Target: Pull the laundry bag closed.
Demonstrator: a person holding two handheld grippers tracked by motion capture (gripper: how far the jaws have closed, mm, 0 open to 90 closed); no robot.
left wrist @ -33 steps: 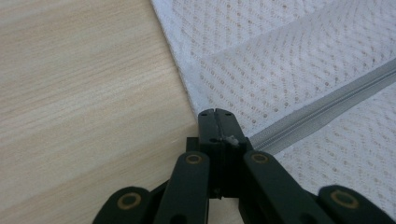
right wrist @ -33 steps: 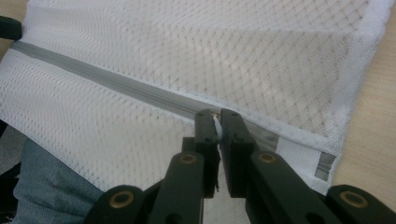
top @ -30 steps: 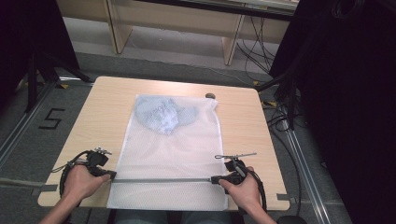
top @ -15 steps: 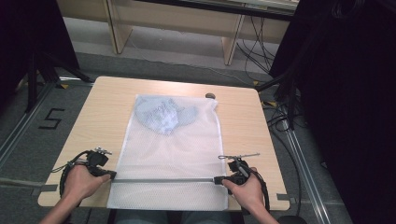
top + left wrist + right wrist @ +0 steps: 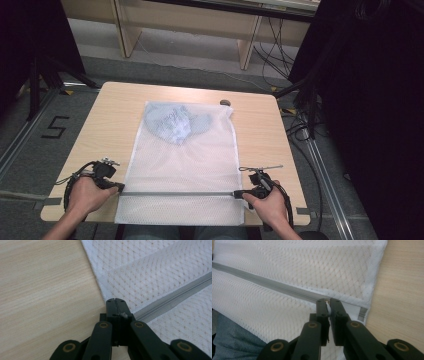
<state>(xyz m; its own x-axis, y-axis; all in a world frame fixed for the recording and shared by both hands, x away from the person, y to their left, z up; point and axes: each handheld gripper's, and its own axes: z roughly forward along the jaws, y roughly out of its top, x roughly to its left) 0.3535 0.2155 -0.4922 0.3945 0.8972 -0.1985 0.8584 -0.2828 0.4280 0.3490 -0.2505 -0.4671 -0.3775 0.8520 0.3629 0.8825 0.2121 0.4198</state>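
A white mesh laundry bag [image 5: 182, 165] is lying flat on the light wooden worktop [image 5: 115, 120], its near end hanging just over the near edge, w/ a bluish garment [image 5: 175, 122] bunched inside at the far end. A grey zipper [image 5: 177, 193] is running left to right across the bag's near part.

The person's left hand [image 5: 87, 195] is resting at the near left, w/ the left tool [image 5: 119, 188] sitting at the zipper's left end. In the left gripper view, its jaws are standing pressed together, w/ a small whitish scrap of the bag's edge showing at the tips, right where the zipper tape [image 5: 175, 296] meets the bag's seam; bare worktop [image 5: 45, 290] is lying to the left.

The right hand [image 5: 270, 207] is resting at the near right, w/ the right tool [image 5: 239, 193] at the zipper's right end. In the right gripper view, the right tool [image 5: 328, 301] is clamped on a thin white pull tab [image 5: 328, 307] between the jaws, close to the bag's right seam, where the zipper [image 5: 267, 286] is ending. Blue denim [image 5: 234, 340] of the person's lap is showing beneath the mesh at that view's lower left.

A small dark round object [image 5: 225, 102] is lying on the worktop just past the bag's far right corner. Cables [image 5: 300, 130] are trailing on the floor at right.
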